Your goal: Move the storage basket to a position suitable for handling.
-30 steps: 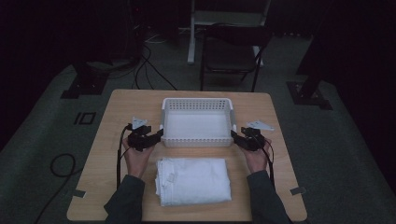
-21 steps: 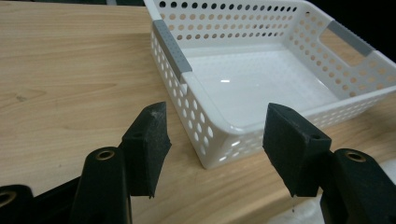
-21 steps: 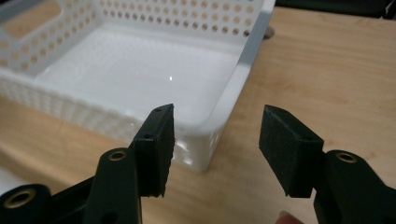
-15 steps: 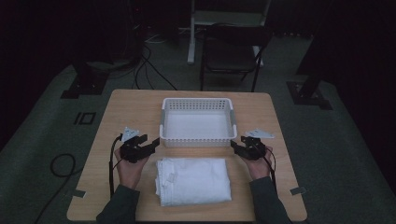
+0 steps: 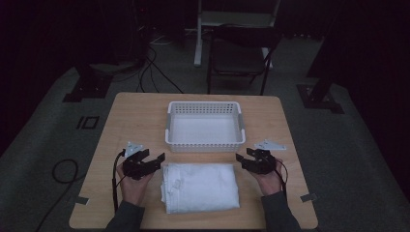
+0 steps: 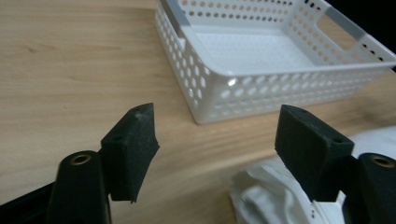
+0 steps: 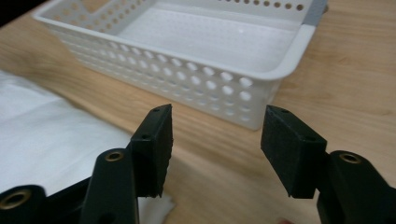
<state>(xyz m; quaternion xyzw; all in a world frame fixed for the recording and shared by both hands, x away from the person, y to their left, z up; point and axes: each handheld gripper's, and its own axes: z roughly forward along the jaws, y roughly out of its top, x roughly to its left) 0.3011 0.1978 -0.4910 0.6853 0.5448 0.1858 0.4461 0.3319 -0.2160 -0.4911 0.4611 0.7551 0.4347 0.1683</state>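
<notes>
Nearest the person, a folded white cloth (image 5: 200, 187) lay flat on the wooden bench (image 5: 130, 116), close to the near edge and about midway between the two hands. The left gripper (image 5: 153, 159) sat just beside the cloth's left upper corner, held in the left hand (image 5: 133, 181), its jaws spread wide and holding nothing. In the left gripper view, the rumpled corner of the cloth (image 6: 280, 196) showed below and just inside the right-hand jaw, with bare wood between the jaws. The right gripper (image 5: 243, 160) was held by the right hand (image 5: 269, 179) just off the cloth's right upper corner, and its jaws too stood apart and empty. In the right gripper view, the cloth (image 7: 51, 140) spread out to the left and ran under the left-hand jaw; whether the jaw touched it could not be told.

Beyond the cloth stood a white perforated basket (image 5: 205, 144), empty, its near wall a short way from the cloth's far edge. Both gripper views looked toward it across a strip of bare bench.

Past the bench, on the dark floor, a chair (image 5: 239, 58) stood behind the far edge, and cables (image 5: 154, 67) trailed to its left.
</notes>
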